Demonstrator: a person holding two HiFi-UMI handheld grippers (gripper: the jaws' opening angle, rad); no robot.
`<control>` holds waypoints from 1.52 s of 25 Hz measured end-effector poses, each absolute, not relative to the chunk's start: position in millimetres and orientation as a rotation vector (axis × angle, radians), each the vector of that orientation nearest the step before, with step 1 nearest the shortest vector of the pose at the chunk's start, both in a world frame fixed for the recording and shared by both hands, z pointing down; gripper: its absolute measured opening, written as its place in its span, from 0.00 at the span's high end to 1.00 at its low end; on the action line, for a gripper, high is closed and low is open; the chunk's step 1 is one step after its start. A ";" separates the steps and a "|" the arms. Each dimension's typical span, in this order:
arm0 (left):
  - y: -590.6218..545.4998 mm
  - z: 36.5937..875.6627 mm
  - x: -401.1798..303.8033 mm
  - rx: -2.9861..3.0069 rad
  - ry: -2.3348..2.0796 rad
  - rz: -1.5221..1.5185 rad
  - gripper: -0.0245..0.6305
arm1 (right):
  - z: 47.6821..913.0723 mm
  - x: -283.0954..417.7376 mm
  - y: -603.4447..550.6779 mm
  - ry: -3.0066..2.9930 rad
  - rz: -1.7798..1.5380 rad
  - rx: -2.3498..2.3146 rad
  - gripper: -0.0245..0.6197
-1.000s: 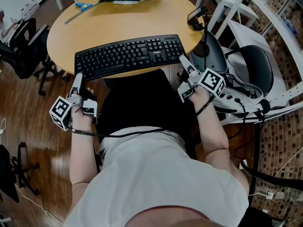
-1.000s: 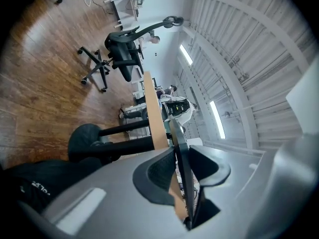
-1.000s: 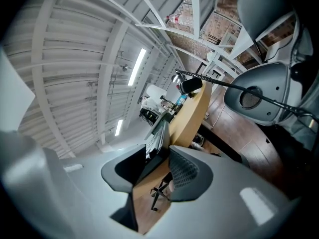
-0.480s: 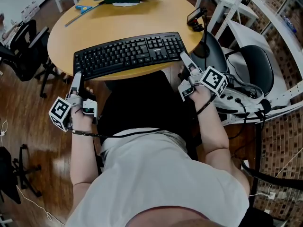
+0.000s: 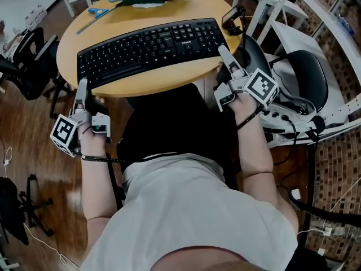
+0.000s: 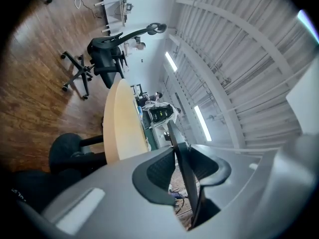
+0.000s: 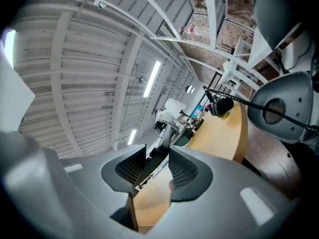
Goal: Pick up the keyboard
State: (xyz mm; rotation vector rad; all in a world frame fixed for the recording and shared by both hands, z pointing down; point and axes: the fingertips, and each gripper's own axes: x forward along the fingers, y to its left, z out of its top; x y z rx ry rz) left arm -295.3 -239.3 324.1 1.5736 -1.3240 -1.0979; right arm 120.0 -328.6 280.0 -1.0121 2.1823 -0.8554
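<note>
Bridging left tongs [image 5: 82, 83] and right tongs [image 5: 221, 49], keyboard [image 5: 149, 48] clamped at both ends

The black full-size keyboard [image 5: 149, 49] hangs keys-up, clamped at both ends, above the round table [image 5: 141, 16].

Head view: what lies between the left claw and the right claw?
The keyboard: the left claw grips its left end, the right claw its right end. The head view shows the whole span.
</note>
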 end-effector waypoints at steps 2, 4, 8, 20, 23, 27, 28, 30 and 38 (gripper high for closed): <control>-237.0 314.6 -296.3 1.597 -1.323 -1.115 0.43 | 271.9 125.6 -326.6 2.206 -0.802 -1.053 0.74; -234.8 308.5 -296.2 1.612 -1.319 -1.131 0.43 | 264.3 128.6 -324.3 2.226 -0.755 -1.068 0.74; -233.7 315.6 -294.4 1.604 -1.312 -1.150 0.43 | 260.2 125.5 -319.7 2.217 -0.747 -0.999 0.74; -237.8 337.2 -297.4 1.632 -1.299 -1.161 0.43 | 275.9 122.2 -319.6 2.280 -0.674 -0.998 0.74; -231.4 304.8 -297.1 1.637 -1.319 -1.152 0.43 | 248.7 120.5 -315.2 2.284 -0.680 -0.964 0.74; -230.6 305.1 -301.1 1.638 -1.323 -1.150 0.43 | 259.6 121.6 -317.7 2.264 -0.716 -1.038 0.74; -230.6 305.2 -301.0 1.638 -1.323 -1.149 0.43 | 263.1 123.5 -318.2 2.249 -0.738 -1.061 0.74; -230.5 304.4 -300.7 1.636 -1.325 -1.146 0.43 | 259.1 119.9 -316.7 2.230 -0.758 -1.009 0.74; -235.8 335.2 -299.9 1.634 -1.318 -1.157 0.43 | 280.1 118.3 -320.8 2.275 -0.700 -0.991 0.74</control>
